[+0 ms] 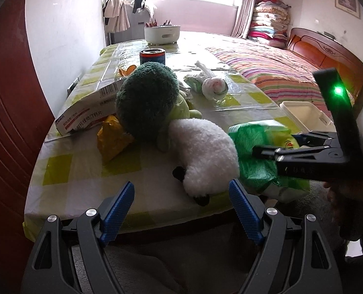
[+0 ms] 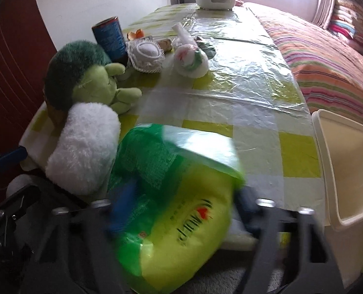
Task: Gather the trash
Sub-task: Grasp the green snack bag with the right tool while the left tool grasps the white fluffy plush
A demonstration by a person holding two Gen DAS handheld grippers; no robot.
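Green snack bag (image 2: 181,196) sits clamped in the right gripper (image 2: 181,210); left gripper (image 1: 181,210) gapes empty.

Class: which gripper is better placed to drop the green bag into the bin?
Right. The right gripper already grips the green bag beside the bin.

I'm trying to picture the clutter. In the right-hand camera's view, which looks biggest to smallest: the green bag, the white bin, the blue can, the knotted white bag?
1. green bag, though it sits closest to the lens, which inflates it
2. white bin, partly cut off
3. blue can and knotted white bag: look alike, not ranked
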